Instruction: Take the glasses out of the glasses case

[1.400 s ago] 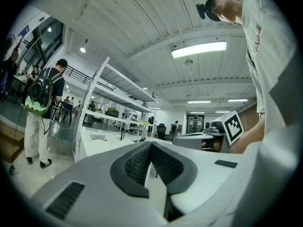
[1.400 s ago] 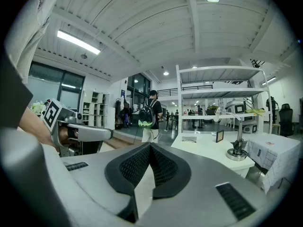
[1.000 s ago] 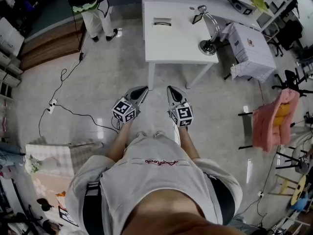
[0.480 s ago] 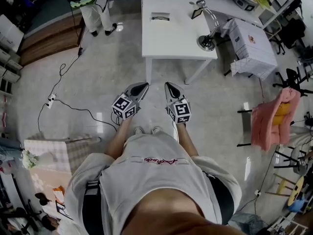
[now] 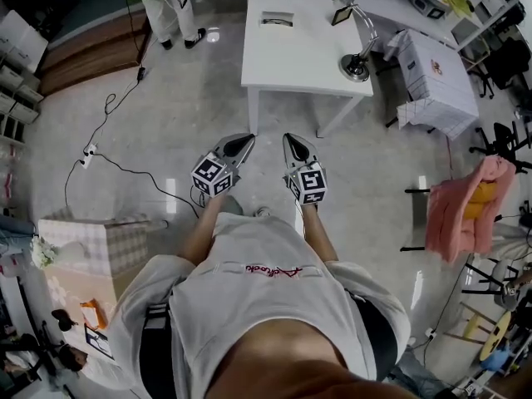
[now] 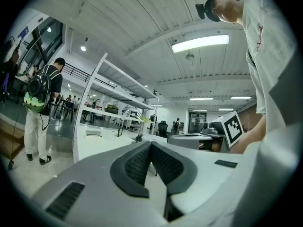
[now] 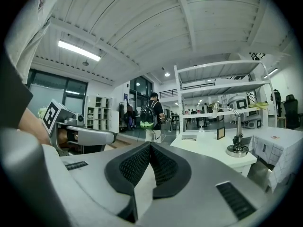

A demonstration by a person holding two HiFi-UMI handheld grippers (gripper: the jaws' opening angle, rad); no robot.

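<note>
The glasses case (image 5: 277,19) is a small flat box lying closed toward the far side of the white table (image 5: 291,61). It shows as a low box (image 6: 93,134) in the left gripper view and as a pale one (image 7: 189,137) in the right gripper view. My left gripper (image 5: 243,144) and right gripper (image 5: 293,144) are held side by side over the floor, short of the table's near edge, pointing level at it. Both are shut, their pads together with nothing between them, as the left gripper (image 6: 150,143) and right gripper (image 7: 150,144) show in their own views.
A desk lamp (image 5: 357,63) and a small standing frame (image 5: 339,17) are on the table's right part. A draped box (image 5: 434,77) stands right of the table, a pink chair (image 5: 465,206) farther right. A cable (image 5: 125,191) lies on the floor. A person with a backpack (image 5: 162,2) stands far left.
Both grippers have drifted a little forward together as the person steps over the floor. The jaws stay shut and empty.
</note>
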